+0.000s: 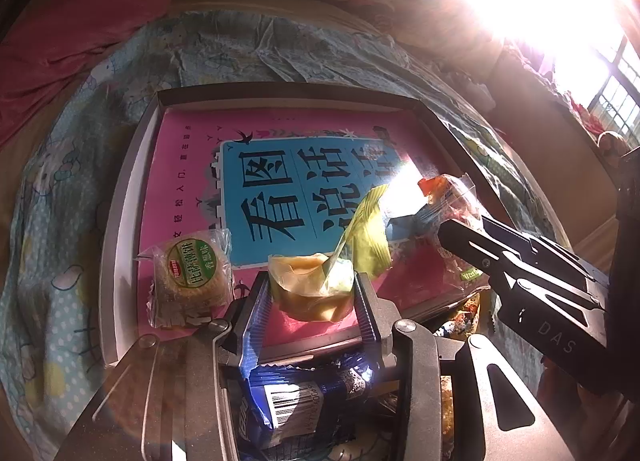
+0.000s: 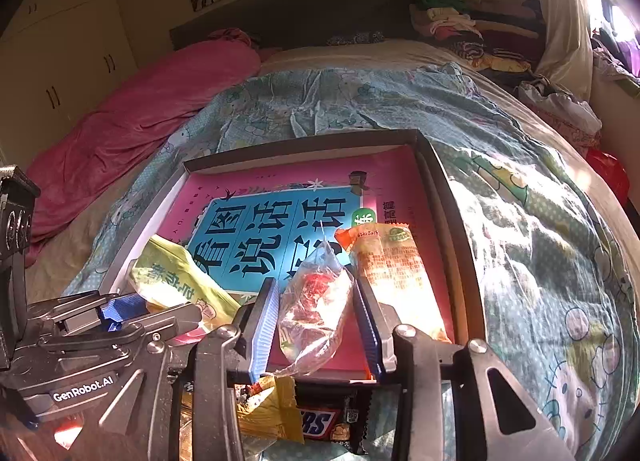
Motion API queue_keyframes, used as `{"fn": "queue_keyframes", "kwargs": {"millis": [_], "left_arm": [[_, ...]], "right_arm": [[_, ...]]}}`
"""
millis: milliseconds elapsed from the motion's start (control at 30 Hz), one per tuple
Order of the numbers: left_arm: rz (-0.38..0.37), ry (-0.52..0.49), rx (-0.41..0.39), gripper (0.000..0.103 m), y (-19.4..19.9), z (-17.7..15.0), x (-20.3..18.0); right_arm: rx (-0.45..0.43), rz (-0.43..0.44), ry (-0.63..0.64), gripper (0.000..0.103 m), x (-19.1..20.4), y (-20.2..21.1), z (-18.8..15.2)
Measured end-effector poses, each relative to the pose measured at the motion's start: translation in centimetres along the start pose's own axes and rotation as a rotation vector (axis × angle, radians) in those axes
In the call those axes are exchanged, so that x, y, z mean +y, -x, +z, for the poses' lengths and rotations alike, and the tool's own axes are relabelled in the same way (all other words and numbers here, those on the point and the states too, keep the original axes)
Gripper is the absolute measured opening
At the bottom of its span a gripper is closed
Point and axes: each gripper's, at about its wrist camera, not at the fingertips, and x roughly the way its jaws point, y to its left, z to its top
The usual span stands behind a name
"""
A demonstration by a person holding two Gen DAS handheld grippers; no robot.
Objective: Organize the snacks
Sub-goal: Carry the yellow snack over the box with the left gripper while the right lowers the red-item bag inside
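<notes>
My left gripper (image 1: 314, 293) is narrowly open, clamped on a yellow-green crinkled plastic snack packet (image 1: 320, 289) over the near edge of the shallow grey cardboard tray (image 1: 128, 189); my right gripper (image 2: 316, 321) is closed on a clear plastic red-sweet bag (image 2: 312, 313), likewise at the near edge

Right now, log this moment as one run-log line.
left gripper: shut on yellow-green snack packet | right gripper: shut on clear candy bag | both over box | round cookie pack in box
</notes>
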Motion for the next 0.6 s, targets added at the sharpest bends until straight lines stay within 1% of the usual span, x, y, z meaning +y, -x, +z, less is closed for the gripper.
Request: {"fn": "queue_keyframes", "kwargs": {"millis": [100, 400, 600], "left_arm": [[0.001, 0.003, 0.001, 0.043, 0.0, 0.0, 0.1], [-0.013, 0.025, 0.009, 0.044, -0.2, 0.0, 0.5], [-0.016, 0.029, 0.015, 0.046, -0.2, 0.0, 0.5]], "right_arm": [[0.000, -0.007, -0.010, 0.039, -0.4, 0.1, -0.1], [-0.002, 0.014, -0.054, 0.040, -1.3, 0.8, -0.2], [0.000, 0.015, -0.048, 0.041, -1.2, 1.2, -0.5]]}}
